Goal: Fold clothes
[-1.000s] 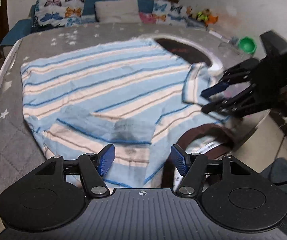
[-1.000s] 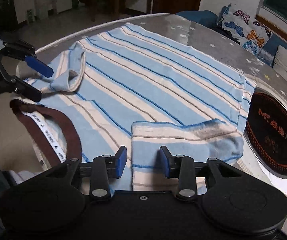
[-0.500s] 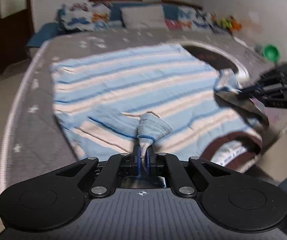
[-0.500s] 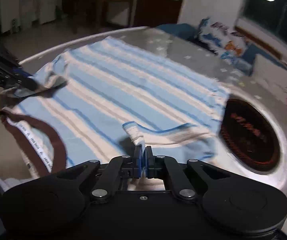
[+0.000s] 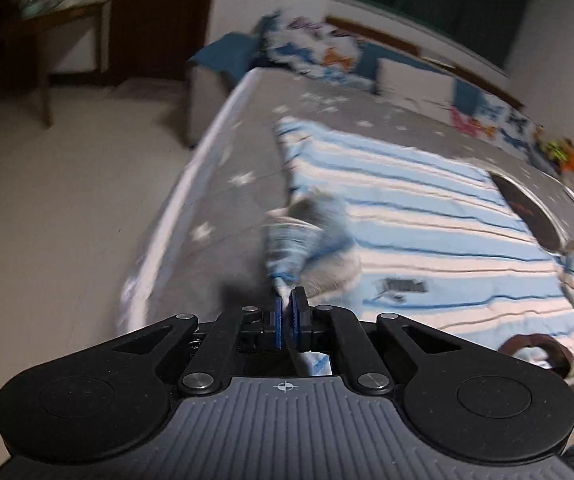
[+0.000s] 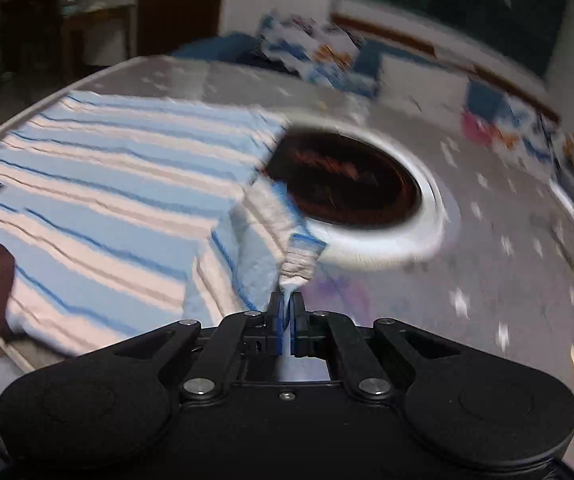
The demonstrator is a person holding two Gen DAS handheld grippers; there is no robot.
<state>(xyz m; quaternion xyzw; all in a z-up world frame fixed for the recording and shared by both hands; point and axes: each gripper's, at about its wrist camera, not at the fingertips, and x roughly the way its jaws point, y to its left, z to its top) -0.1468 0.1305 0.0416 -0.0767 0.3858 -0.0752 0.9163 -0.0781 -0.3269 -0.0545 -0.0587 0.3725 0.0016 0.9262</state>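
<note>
Both sleeves have lifted off the striped shirt [image 5: 427, 216]: left tool [image 5: 286, 304] and right tool [image 6: 286, 304] each grip one, spreading outward for folding.

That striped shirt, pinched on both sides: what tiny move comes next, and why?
Probably draw both sleeves outward and lay them flat. The left gripper and right gripper are each shut on a bunched sleeve of the striped shirt, lifted off the table.
</note>
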